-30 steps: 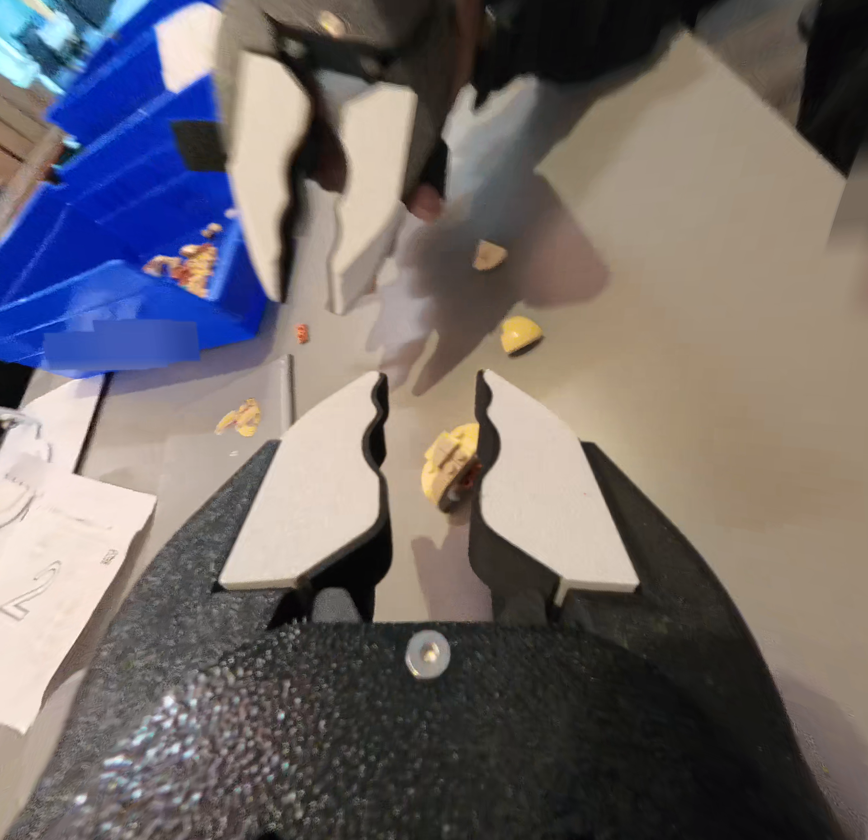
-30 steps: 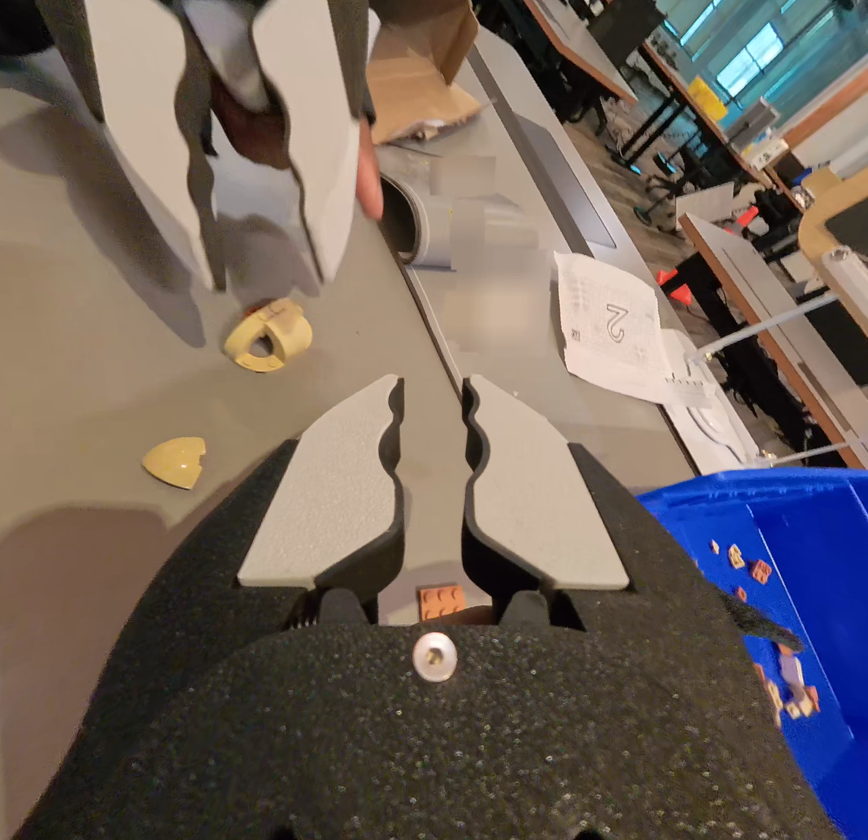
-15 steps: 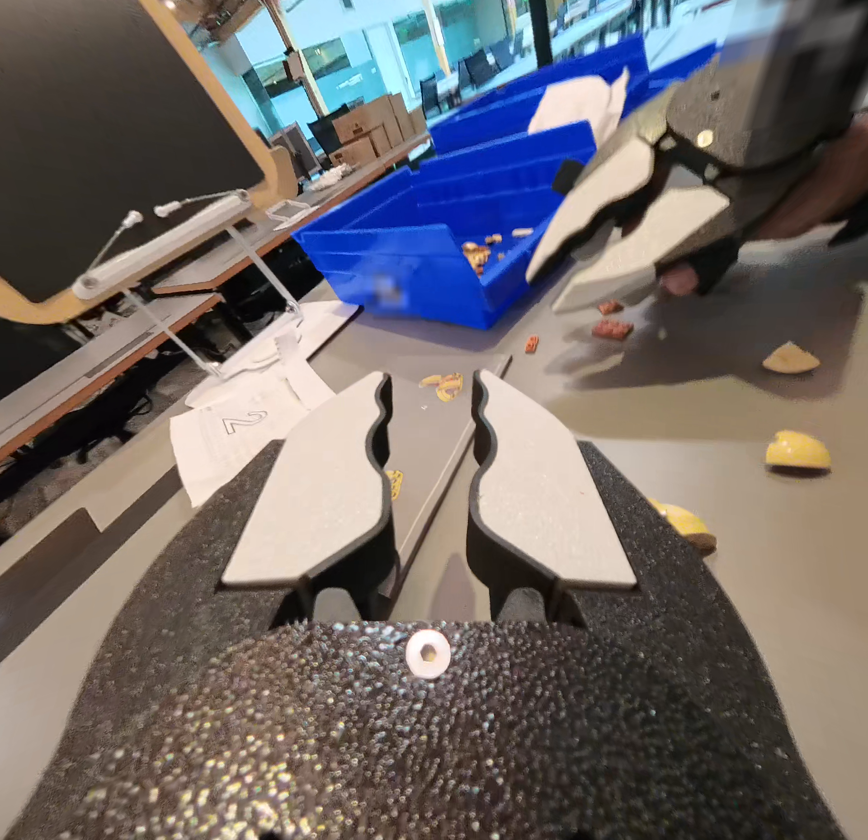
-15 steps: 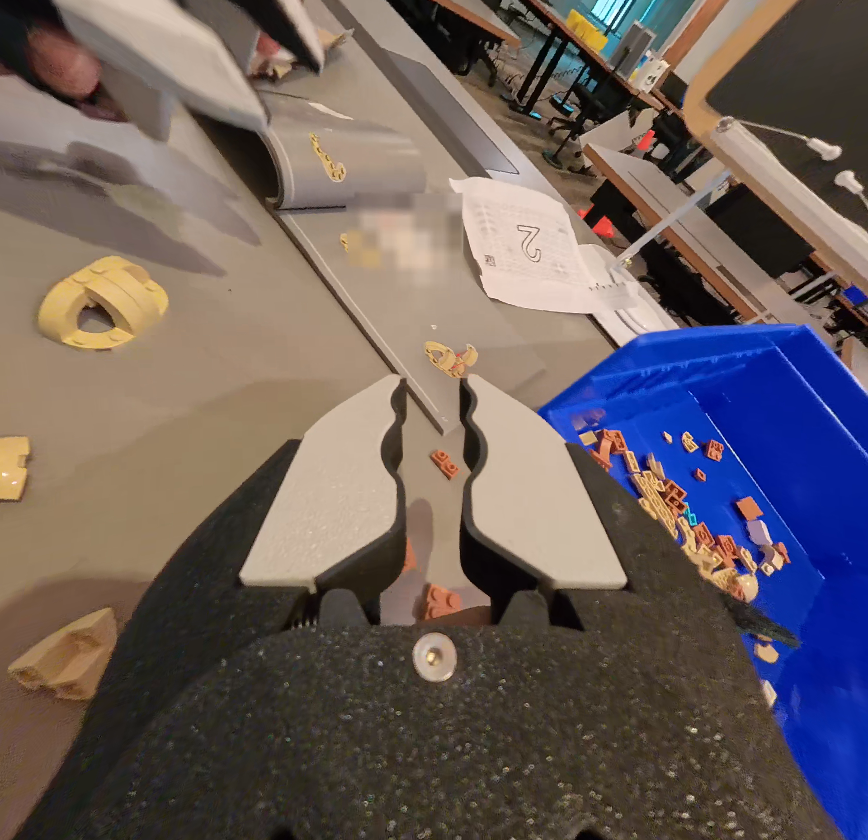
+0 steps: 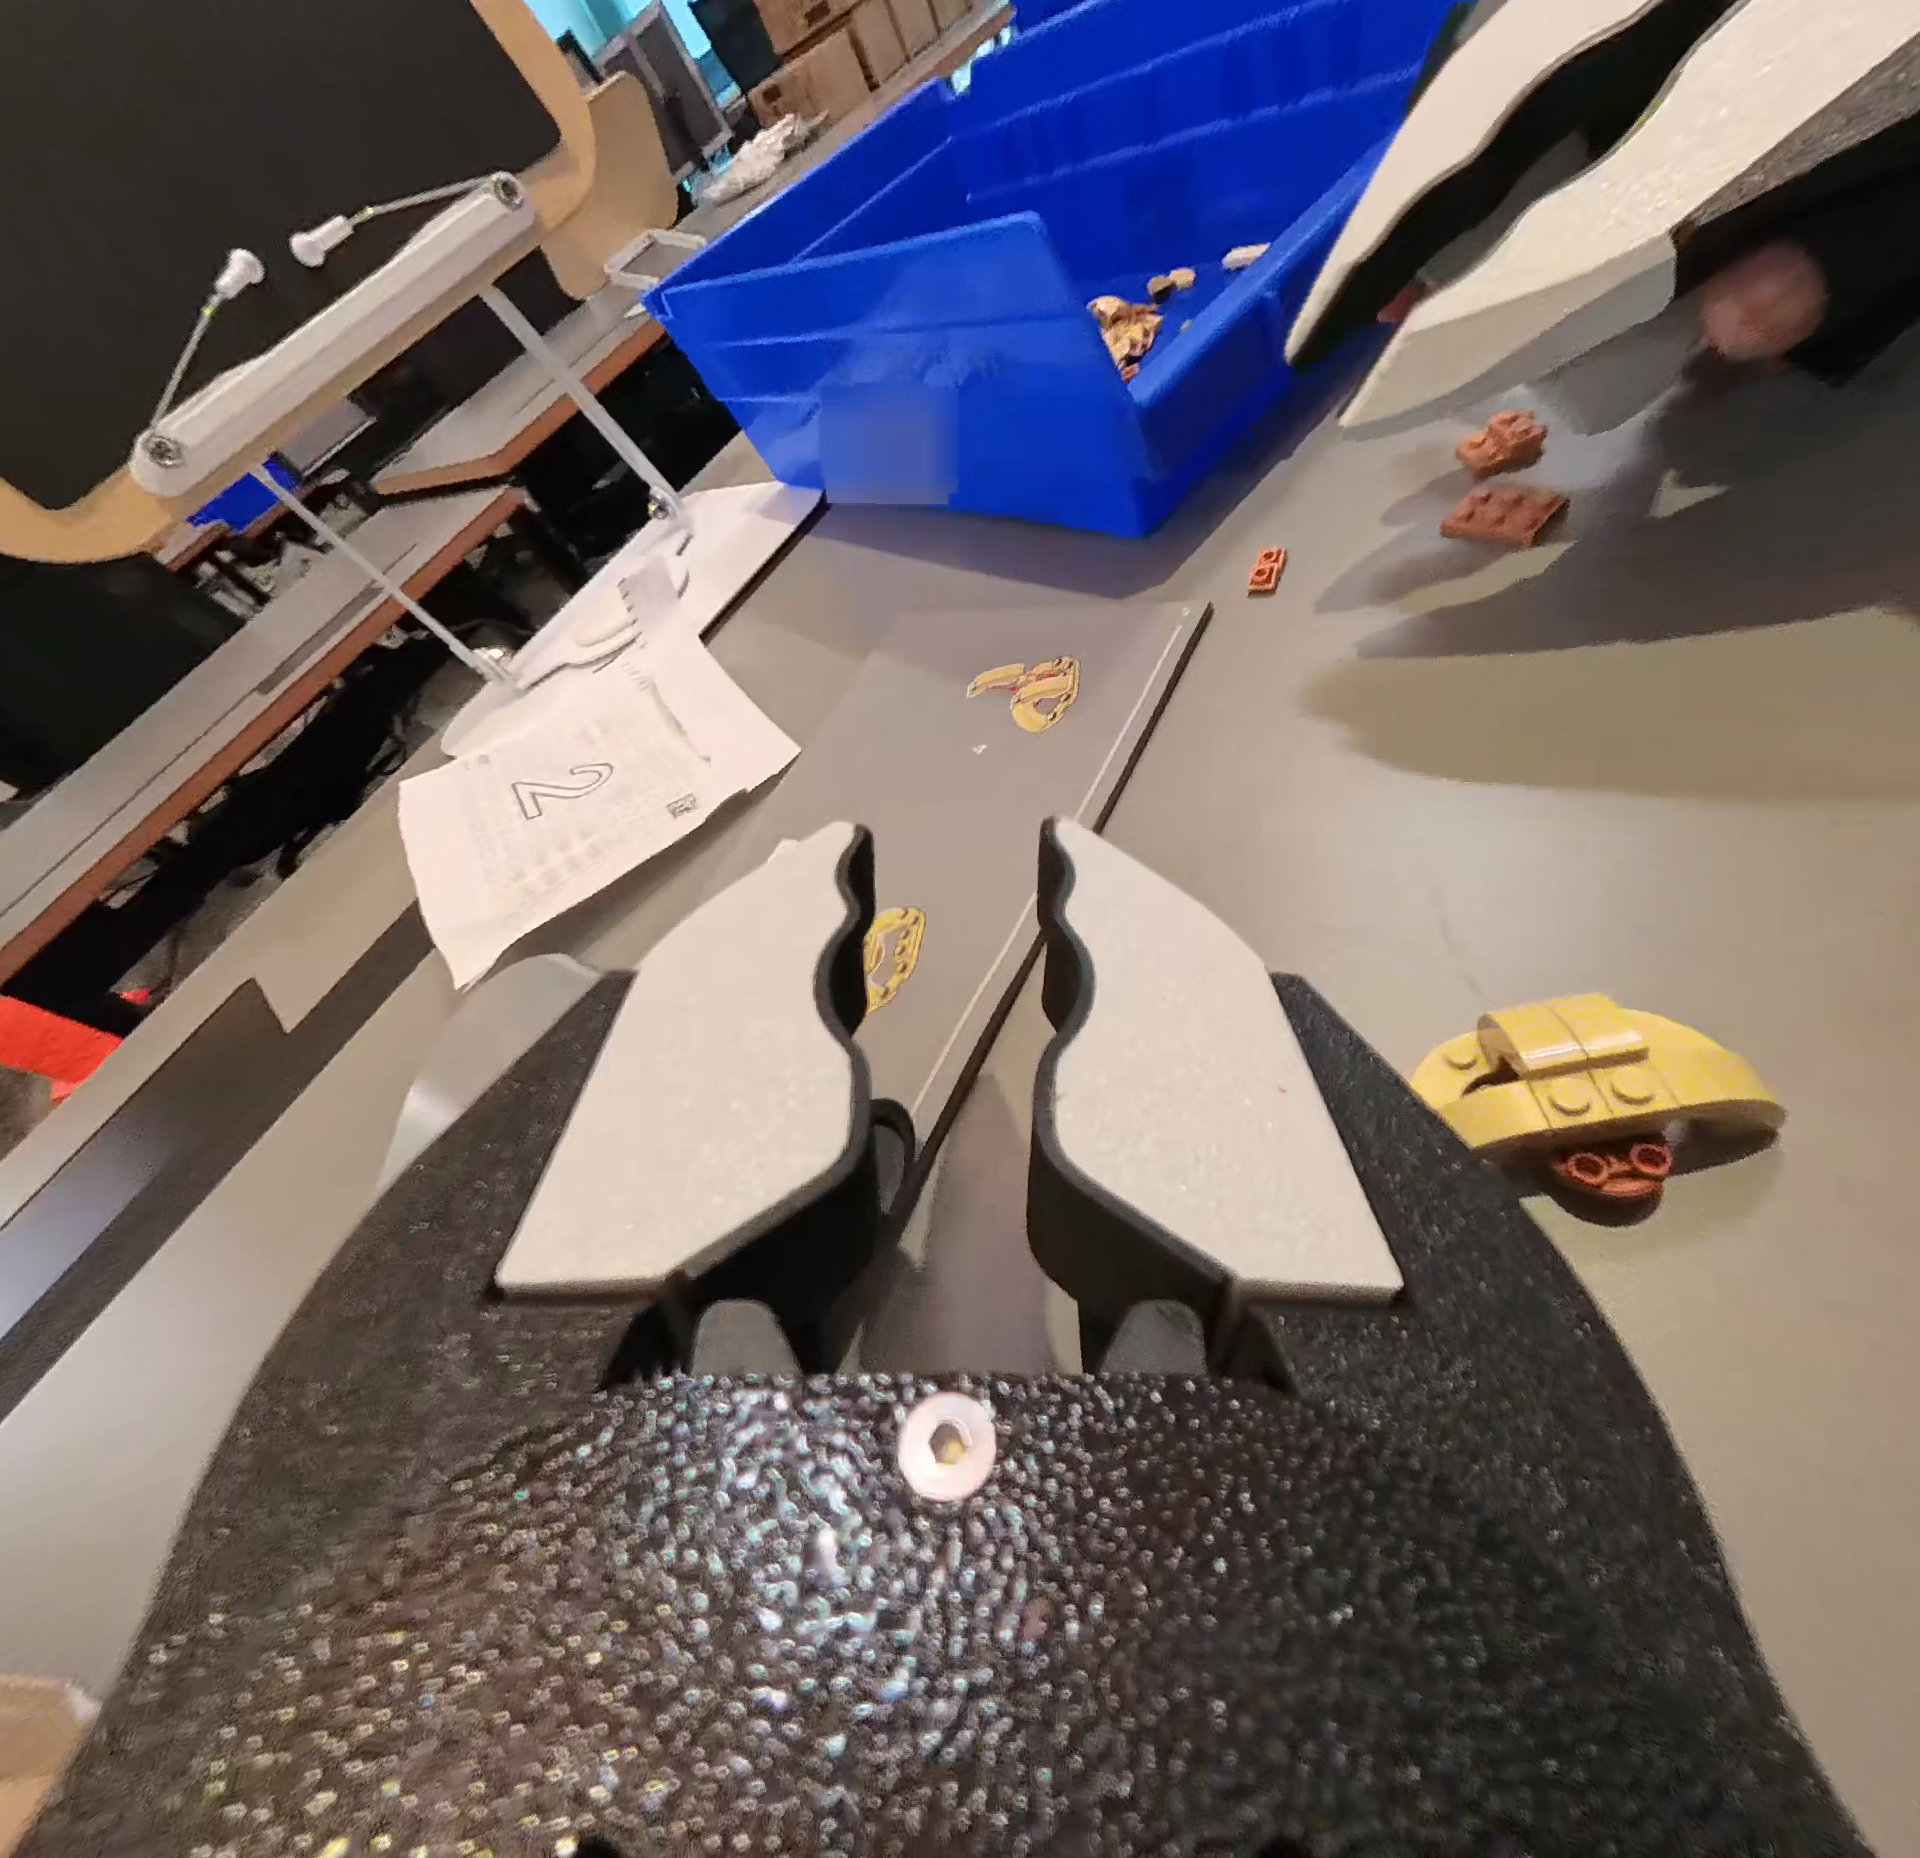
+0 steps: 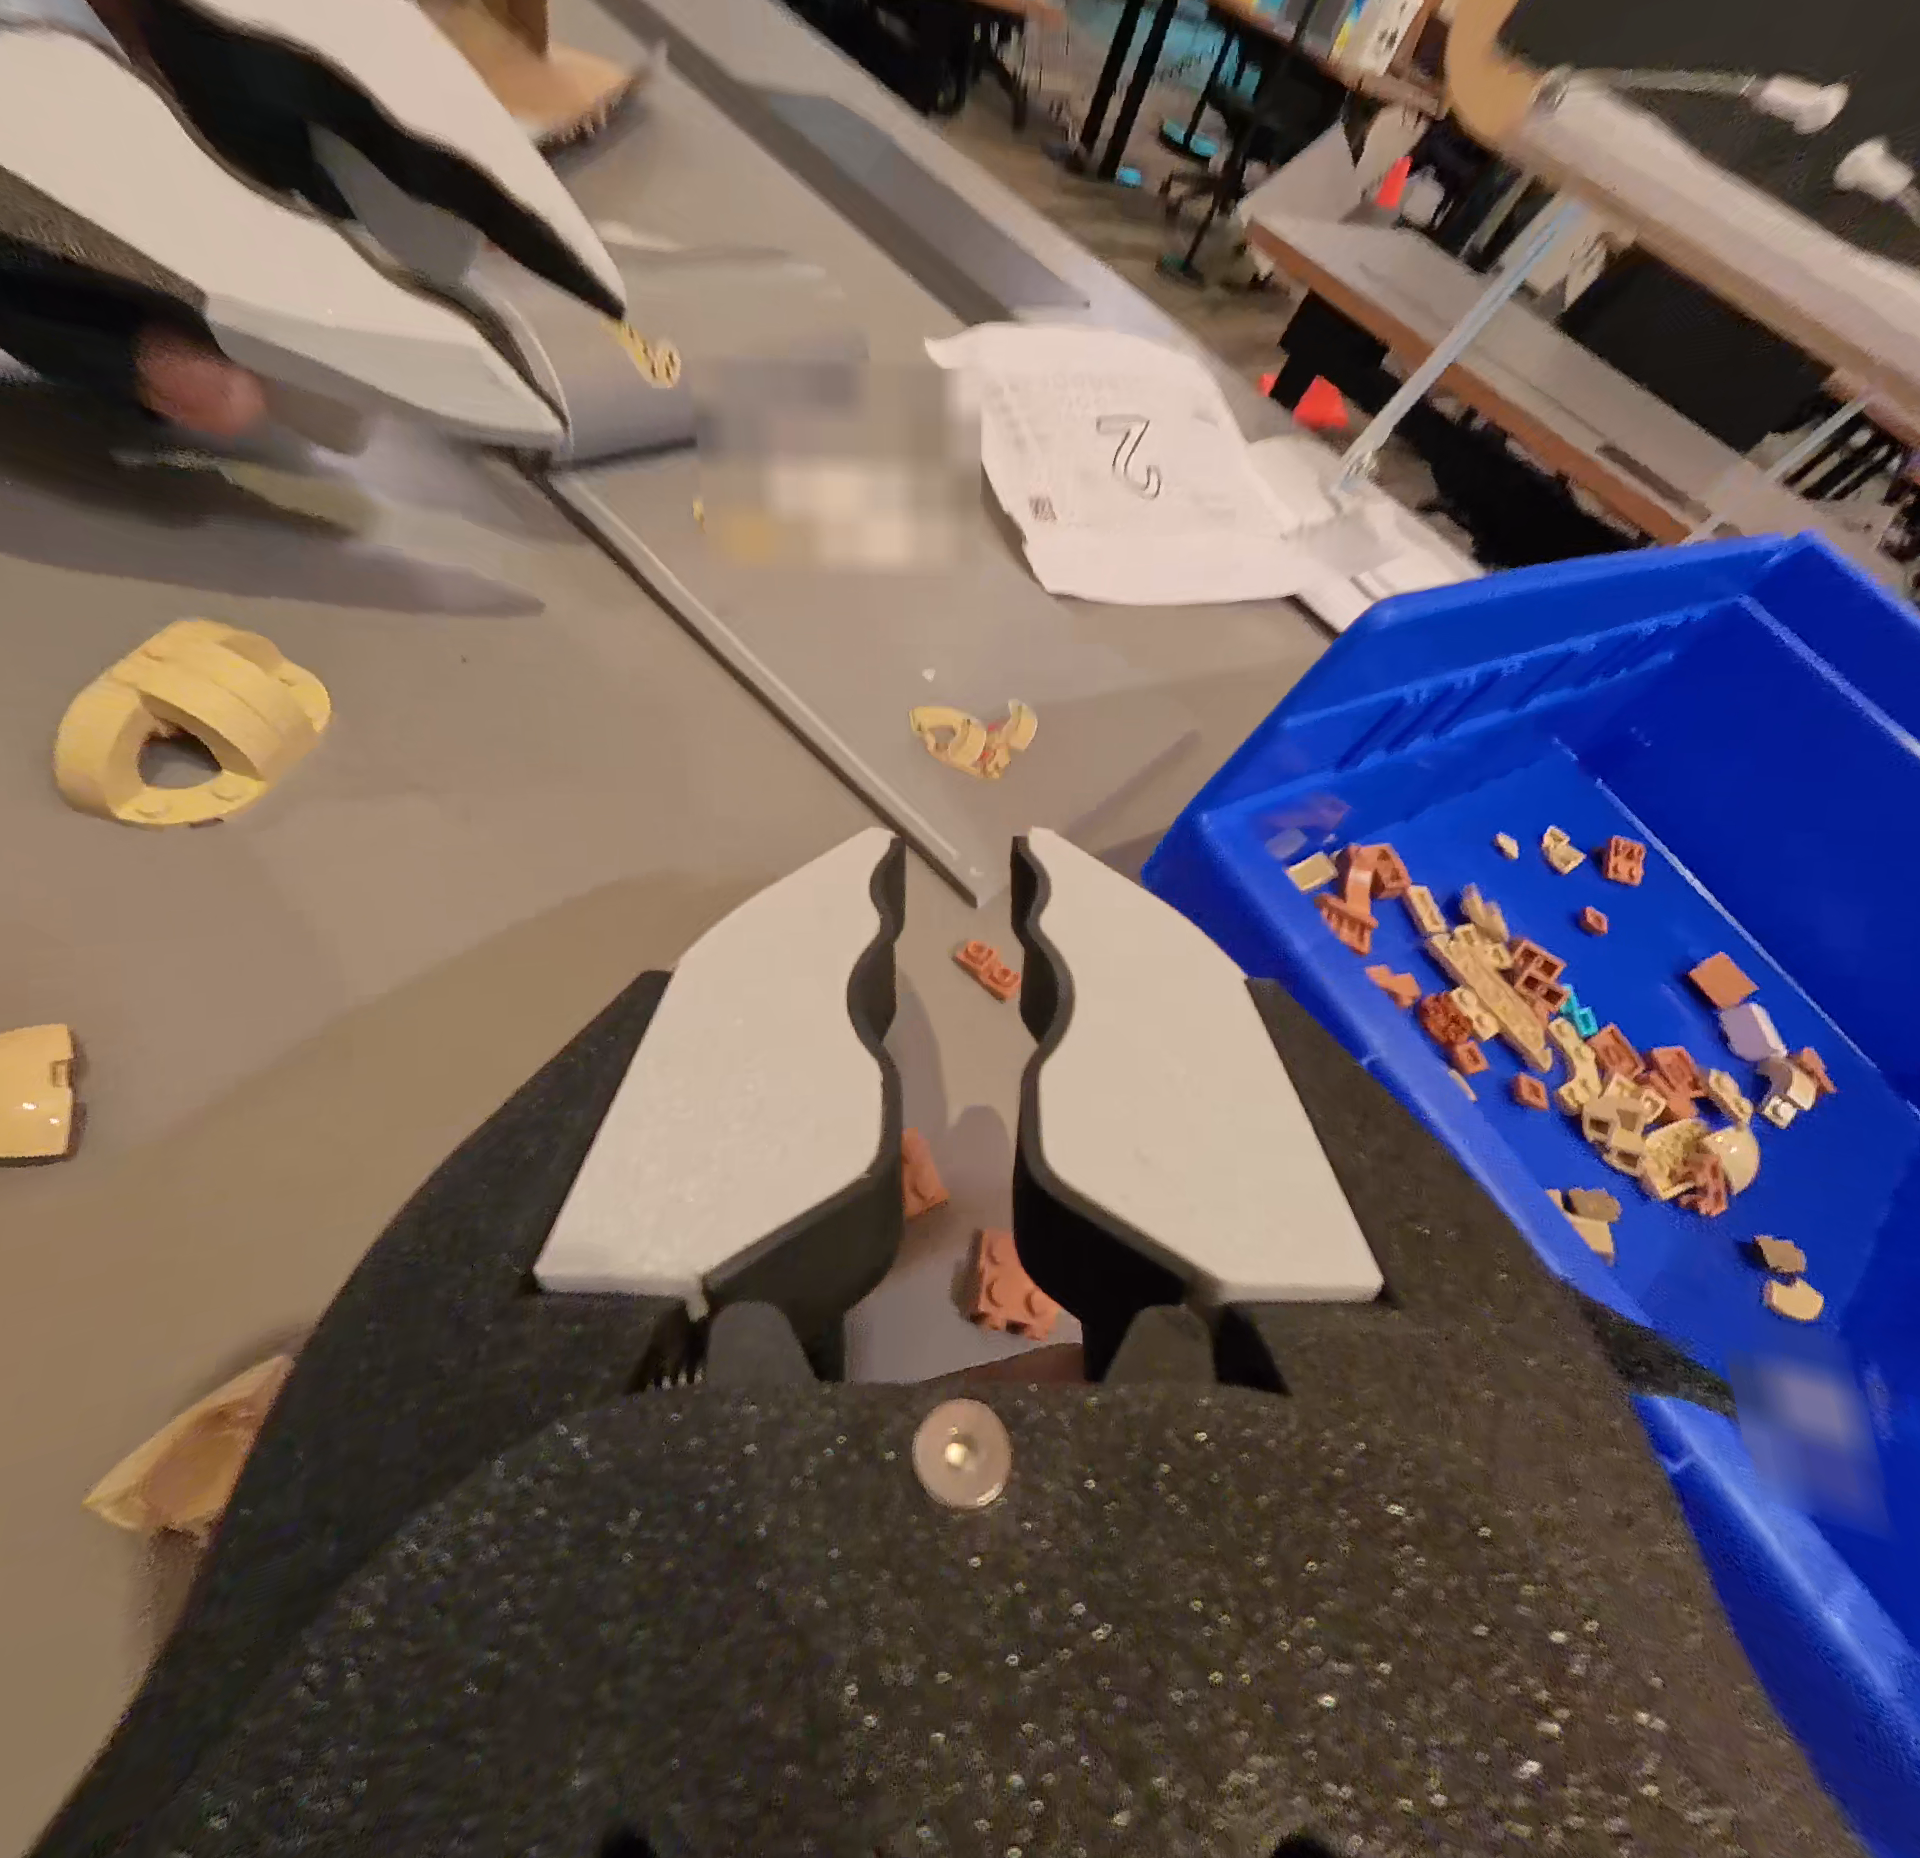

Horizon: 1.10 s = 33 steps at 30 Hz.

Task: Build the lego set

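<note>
Tan curved lego ring lies flat on the table; both grippers' jaws apart, empty.

Evenly lit from overhead, with soft grey shadows across the table; wide-angle bending toward the edges; motion blur on the far gripper and background desks; specular sparkle on the near black gripper housing

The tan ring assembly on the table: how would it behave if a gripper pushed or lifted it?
The tan ring lies flat, so it should slide rather than roll. Built from several joined bricks, it may split under a hard pinch. It looks light, being hollow-centred.
</note>
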Motion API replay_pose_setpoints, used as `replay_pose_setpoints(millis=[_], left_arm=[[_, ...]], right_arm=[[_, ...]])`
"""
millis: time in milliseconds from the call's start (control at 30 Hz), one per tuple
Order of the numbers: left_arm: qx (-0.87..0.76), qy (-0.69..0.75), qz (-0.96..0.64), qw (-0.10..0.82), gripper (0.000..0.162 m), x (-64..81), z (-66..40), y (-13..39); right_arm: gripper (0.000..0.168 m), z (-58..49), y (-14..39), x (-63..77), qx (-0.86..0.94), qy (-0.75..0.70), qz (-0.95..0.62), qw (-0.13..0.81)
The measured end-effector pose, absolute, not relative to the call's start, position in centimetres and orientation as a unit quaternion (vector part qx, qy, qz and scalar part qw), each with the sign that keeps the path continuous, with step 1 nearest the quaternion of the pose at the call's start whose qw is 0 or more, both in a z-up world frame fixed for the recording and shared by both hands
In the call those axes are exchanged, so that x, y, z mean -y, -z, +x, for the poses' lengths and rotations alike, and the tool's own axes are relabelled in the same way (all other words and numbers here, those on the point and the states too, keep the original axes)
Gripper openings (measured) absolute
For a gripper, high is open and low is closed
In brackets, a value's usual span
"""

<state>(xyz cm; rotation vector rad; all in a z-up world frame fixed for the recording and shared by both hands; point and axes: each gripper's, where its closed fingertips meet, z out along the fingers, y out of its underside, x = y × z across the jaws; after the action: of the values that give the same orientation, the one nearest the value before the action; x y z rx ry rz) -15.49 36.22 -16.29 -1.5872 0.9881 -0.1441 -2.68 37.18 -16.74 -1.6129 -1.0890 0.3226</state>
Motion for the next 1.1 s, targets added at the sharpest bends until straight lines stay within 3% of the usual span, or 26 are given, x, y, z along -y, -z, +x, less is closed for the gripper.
replay_pose_setpoints(millis=[667,1100], left_arm=[[-0.436,0.036,-0.709,0.553,0.029,-36.2,-15.5,17.7],[-0.490,0.067,-0.709,0.503,0.033,-40.8,-10.7,14.8]], right_arm=[[0.019,-2.7,18.2,-37.6,0.469,-0.093,-0.704,0.525],[0.018,-2.8,17.9,-38.1,0.457,-0.066,-0.703,0.541]])
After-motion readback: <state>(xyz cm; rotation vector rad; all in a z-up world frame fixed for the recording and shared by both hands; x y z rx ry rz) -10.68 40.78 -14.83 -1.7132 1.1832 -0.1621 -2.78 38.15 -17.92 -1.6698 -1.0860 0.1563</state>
